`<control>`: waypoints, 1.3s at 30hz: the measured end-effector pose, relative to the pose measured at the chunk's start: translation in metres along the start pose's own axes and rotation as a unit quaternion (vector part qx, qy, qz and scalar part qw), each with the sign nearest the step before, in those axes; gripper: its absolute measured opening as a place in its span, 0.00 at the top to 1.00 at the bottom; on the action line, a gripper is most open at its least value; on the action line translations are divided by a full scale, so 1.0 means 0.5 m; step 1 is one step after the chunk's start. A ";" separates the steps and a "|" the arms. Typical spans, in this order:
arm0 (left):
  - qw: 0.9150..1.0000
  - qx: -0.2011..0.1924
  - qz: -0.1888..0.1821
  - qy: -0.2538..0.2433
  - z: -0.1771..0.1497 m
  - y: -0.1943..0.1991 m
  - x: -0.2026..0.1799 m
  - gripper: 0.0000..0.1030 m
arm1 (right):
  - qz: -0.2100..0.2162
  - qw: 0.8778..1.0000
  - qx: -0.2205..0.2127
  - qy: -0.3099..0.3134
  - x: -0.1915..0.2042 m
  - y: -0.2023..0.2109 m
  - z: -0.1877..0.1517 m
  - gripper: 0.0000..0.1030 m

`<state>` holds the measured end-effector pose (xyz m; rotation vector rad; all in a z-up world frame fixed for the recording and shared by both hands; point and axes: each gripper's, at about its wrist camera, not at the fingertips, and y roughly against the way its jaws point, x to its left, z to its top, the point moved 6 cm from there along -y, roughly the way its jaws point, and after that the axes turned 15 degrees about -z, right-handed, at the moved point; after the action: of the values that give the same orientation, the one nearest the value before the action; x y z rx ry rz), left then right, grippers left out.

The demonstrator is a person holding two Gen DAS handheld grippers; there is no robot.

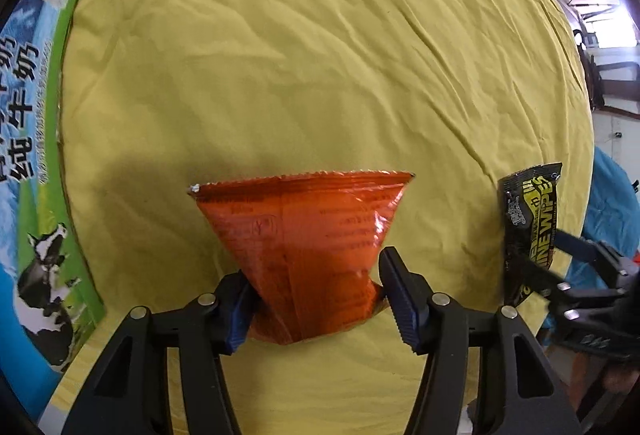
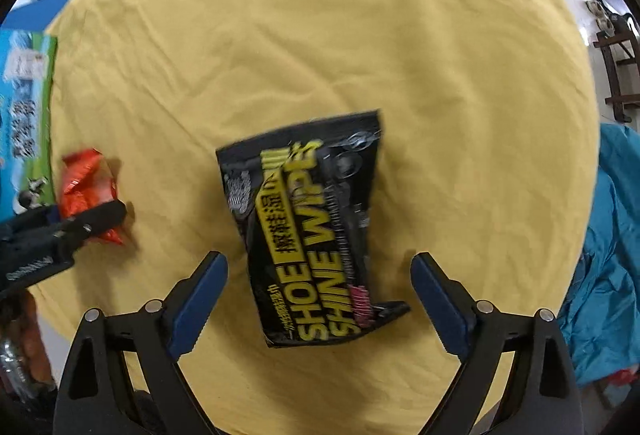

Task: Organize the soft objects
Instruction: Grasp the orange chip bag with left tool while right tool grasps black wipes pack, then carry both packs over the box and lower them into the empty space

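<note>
Squeezing our orange snack bag [image 1: 304,251] in left tongs [image 1: 316,299], right tongs [image 2: 320,299] wide around black wipes pack [image 2: 316,231], yellow cloth [image 2: 360,35], milk carton box [image 1: 36,155] left.

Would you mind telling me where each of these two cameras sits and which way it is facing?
Left wrist view: sits on the left gripper, looking along its fingers down at the yellow cloth; its jaws pinch the orange packet.
Right wrist view: sits on the right gripper, looking down at the shoe wipes pack between its open jaws.
Shared: cloth, both packets, the milk carton box, and each view shows the other gripper at its edge.
</note>
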<state>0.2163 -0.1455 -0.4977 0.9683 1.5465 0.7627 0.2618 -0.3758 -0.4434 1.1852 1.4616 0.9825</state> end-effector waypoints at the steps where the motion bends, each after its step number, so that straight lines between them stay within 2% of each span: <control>1: 1.000 0.000 -0.002 0.000 -0.003 0.002 0.015 0.46 | -0.005 1.000 0.006 0.000 0.012 -0.006 -0.002 0.10; 3: 1.000 -0.006 -0.005 0.003 -0.007 0.004 0.024 0.46 | -0.025 1.000 0.013 -0.010 0.024 -0.016 -0.009 0.32; 5: 1.000 -0.010 0.003 0.001 -0.009 0.005 0.019 0.51 | -0.046 0.999 0.003 -0.021 0.034 -0.010 -0.015 0.36; 9: 0.999 -0.025 0.033 -0.016 -0.018 0.008 0.008 0.59 | -0.043 0.998 -0.002 -0.050 0.073 0.010 -0.037 0.46; 15: 0.997 -0.042 0.056 -0.036 -0.039 0.016 -0.032 0.61 | -0.030 0.997 -0.006 -0.074 0.100 0.036 -0.069 0.49; 19: 0.996 -0.041 0.065 -0.055 -0.057 0.013 -0.065 0.61 | -0.020 0.997 -0.011 -0.079 0.130 0.046 -0.094 0.49; 23: 0.992 -0.056 0.079 -0.081 -0.068 0.037 -0.099 0.61 | -0.012 0.996 -0.025 -0.083 0.147 0.084 -0.127 0.49; 33: 0.988 -0.114 0.042 -0.099 -0.077 0.172 -0.140 0.61 | 0.012 0.994 -0.069 -0.079 0.188 0.220 -0.184 0.50; 37: 0.983 -0.146 0.024 -0.106 -0.089 0.274 -0.122 0.61 | 0.024 0.993 -0.091 -0.076 0.220 0.282 -0.197 0.50; 39: 0.981 -0.158 0.017 -0.110 -0.100 0.316 -0.105 0.61 | 0.037 0.991 -0.103 -0.075 0.260 0.341 -0.198 0.50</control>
<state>0.1988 -0.1185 -0.3266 0.8120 1.1784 0.8650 0.1912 -0.2155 -0.2847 1.1423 1.1754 1.0453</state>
